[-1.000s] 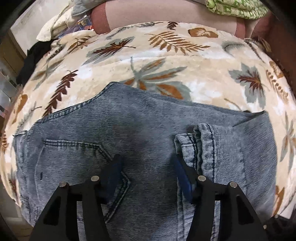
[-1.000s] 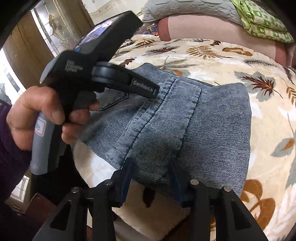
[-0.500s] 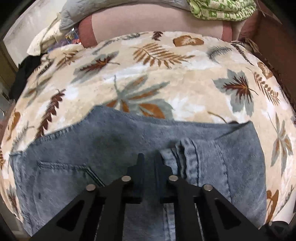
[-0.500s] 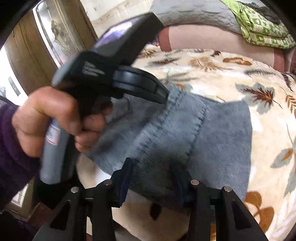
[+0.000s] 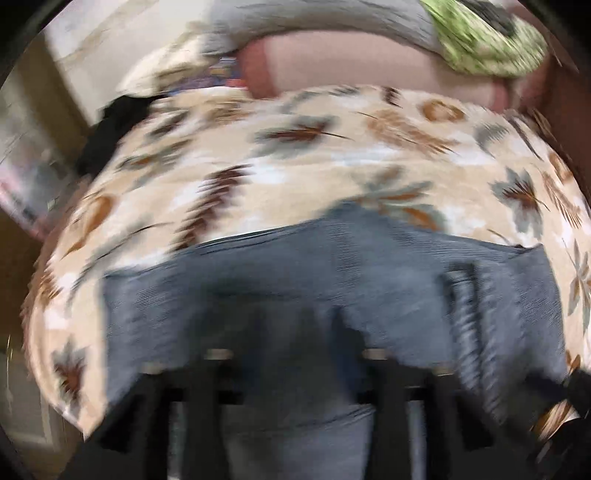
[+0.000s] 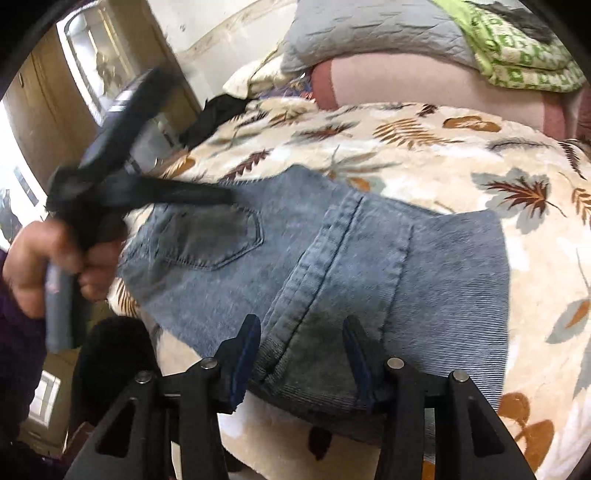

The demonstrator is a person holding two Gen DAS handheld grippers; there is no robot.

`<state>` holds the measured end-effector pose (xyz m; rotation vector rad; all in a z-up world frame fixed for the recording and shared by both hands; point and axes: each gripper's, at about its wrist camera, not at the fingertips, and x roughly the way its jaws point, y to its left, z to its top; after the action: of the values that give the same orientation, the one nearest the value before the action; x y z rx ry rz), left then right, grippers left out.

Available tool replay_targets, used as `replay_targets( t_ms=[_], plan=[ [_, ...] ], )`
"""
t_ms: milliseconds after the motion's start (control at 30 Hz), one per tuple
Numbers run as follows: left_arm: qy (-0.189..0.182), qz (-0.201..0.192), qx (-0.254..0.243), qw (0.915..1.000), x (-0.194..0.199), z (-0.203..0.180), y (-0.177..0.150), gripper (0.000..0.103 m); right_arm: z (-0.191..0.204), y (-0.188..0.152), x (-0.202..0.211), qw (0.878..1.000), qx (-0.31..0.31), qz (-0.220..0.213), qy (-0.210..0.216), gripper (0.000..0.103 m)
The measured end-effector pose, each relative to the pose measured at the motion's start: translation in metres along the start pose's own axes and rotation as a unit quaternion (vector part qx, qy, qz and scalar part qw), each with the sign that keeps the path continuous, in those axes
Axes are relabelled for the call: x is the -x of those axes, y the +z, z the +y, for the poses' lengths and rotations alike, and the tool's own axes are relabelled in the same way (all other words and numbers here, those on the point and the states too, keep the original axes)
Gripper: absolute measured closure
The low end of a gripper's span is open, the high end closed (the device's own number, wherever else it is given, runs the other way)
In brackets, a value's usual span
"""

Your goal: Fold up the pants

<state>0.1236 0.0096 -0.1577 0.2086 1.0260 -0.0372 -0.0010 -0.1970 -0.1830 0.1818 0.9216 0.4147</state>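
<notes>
Pants: blue-grey denim, folded into a broad flat bundle; lying on the leaf-print blanket near its front edge; a back pocket faces up on the left part; a leg hem with double stitching runs diagonally across the middle, lying on top of the layer below.

Right gripper: low over the near edge of the pants; jaws open, one blue-lined finger to each side of the hem's lower end; whether the pads touch the cloth cannot be told.

Left gripper: heavily motion-blurred in its own view; over the pants, which span the lower half of that view; jaw state cannot be told there. In the right wrist view the same tool appears at left, gripped by the person's left hand, its dark fingers reaching over the pocket side of the pants; blurred, so open or closed is again not readable.

Blanket: cream with brown and grey-teal leaves; covers the bed surface under the pants.

Beyond the blanket: a pink cushion; a grey quilted cover; a green patterned cloth on top at right; a black garment at the blanket's far left edge.
</notes>
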Motion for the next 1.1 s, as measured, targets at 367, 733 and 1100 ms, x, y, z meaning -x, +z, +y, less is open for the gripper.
replay_targets(
  t_ms=[367, 733, 1100],
  plan=[
    [0.074, 0.032, 0.124, 0.9890, 0.017, 0.186, -0.099, 0.032, -0.014, 0.000, -0.020, 0.997, -0.018, 0.044, -0.052, 0.052],
    [-0.012, 0.043, 0.204, 0.9780, 0.000, 0.206, -0.133, 0.032, -0.014, -0.009, -0.021, 0.998, 0.003, 0.032, -0.051, 0.051],
    [-0.095, 0.002, 0.298, 0.9497, 0.014, 0.237, -0.147, 0.031, -0.010, -0.012, -0.020, 0.998, 0.018, 0.025, -0.059, 0.050]
  ],
)
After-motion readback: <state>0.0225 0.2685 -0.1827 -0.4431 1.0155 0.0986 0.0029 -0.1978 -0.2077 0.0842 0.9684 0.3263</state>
